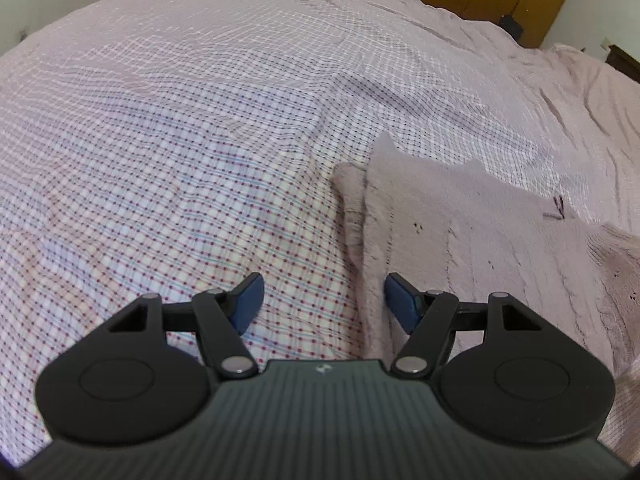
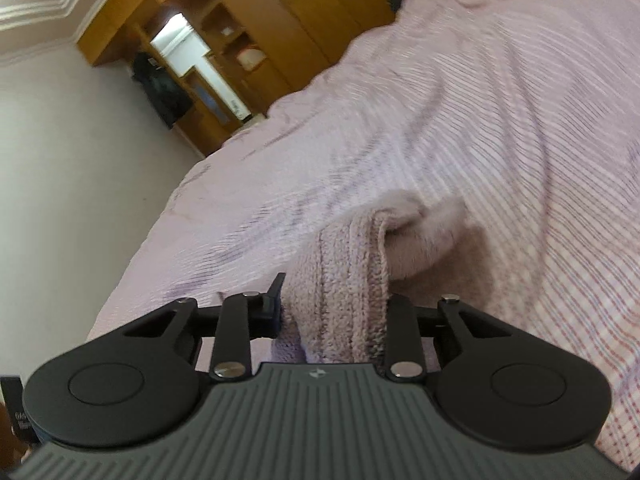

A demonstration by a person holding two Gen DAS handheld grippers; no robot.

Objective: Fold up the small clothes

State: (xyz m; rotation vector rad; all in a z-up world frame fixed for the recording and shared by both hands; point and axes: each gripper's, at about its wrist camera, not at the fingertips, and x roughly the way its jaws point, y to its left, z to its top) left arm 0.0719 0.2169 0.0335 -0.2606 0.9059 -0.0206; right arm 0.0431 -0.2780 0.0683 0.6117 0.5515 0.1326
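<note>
A checked pink-and-white bedsheet (image 1: 180,152) covers a bed that fills most of both views, with a wooden wardrobe (image 2: 256,24) and its open shelves against a pale wall (image 2: 72,168) beyond the bed's far edge. On the shelves small pale items sit in two compartments; what they are cannot be told at this size.

The task's thing is a fuzzy pinkish-mauve garment (image 1: 460,240). In the left wrist view it lies on the sheet ahead of and around the right-hand finger, its left edge running forward between the two fingertips. The left gripper (image 1: 323,300) has its blue-padded fingers (image 1: 248,300) spread wide apart, holding nothing; bare sheet stretches ahead and to the left of them.

The right gripper (image 2: 334,304) has a ribbed fold of the same garment filling the gap between its fingers, which press on the cloth from both sides. The fold rises forward from the fingertips and droops over to the right. Left of these fingers the bed's edge drops away toward the wall.
</note>
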